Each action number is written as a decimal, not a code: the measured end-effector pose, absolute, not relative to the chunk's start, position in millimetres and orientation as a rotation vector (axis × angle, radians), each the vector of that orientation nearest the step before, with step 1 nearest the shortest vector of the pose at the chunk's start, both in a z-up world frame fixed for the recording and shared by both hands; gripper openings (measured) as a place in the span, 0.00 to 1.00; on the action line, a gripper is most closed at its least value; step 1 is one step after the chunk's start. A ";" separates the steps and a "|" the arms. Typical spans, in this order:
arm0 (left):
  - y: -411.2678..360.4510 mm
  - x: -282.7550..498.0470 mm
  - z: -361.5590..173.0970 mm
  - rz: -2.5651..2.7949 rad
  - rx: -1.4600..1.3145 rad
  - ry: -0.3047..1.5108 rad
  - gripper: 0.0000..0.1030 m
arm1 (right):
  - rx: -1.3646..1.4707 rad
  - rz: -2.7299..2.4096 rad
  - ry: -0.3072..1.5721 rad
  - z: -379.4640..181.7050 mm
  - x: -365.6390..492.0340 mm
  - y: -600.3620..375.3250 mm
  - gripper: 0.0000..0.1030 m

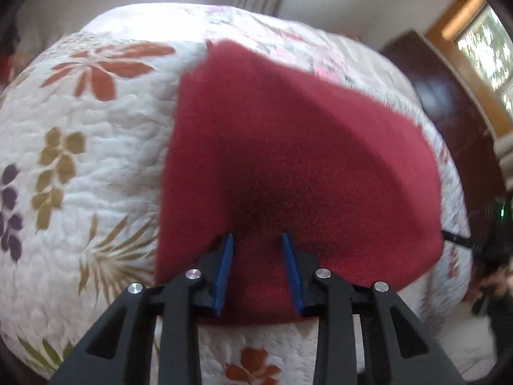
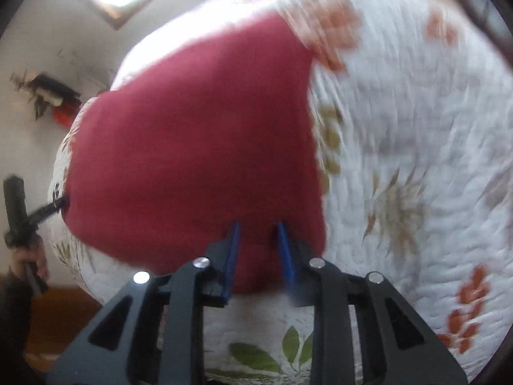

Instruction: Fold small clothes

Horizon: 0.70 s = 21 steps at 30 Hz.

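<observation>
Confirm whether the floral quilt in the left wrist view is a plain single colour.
No: the white quilted bedspread carries orange, tan and purple leaf prints beside the dark red fleece cloth.

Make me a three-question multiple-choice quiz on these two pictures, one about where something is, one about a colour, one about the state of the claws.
1. Where does the cloth lie?
A. On a floral quilt
B. On a wooden floor
C. In a basket

2. What colour is the cloth?
A. Green
B. Dark red
C. Yellow

3. How do the left claw and right claw stand?
A. Both fully shut, pads touching
B. Both with fingers apart at the cloth's near edge
C. Both far from the cloth

Answers:
1 A, the white flowered quilt shows all around the cloth.
2 B, it is plain dark red in both views.
3 B, red fabric shows between the blue pads in each view.
</observation>
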<state>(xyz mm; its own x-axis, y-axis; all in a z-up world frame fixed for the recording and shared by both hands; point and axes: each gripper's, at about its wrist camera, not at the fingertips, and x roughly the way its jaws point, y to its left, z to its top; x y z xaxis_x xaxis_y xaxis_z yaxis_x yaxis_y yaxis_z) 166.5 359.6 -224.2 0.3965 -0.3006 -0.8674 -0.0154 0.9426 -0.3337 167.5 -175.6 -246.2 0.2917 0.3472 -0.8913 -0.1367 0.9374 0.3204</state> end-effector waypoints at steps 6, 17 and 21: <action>404.4 129.4 -192.3 -0.125 -0.481 1.052 0.76 | -0.273 0.516 0.915 -168.9 143.4 -29.5 0.24; 469.3 136.6 -213.3 -0.194 -0.602 1.116 0.77 | -0.789 0.569 0.694 -223.7 141.4 163.8 0.19; 484.4 151.0 -204.1 -0.304 -0.633 1.073 0.80 | -0.733 0.461 0.683 -207.1 165.8 184.3 0.38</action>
<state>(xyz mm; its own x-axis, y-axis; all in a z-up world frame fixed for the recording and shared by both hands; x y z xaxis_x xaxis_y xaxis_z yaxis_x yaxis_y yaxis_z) 151.0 484.4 -204.1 0.4586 -0.5228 -0.7186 -0.0684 0.7855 -0.6151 165.8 184.3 -207.1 0.6933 0.1472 -0.7054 -0.5995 0.6611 -0.4512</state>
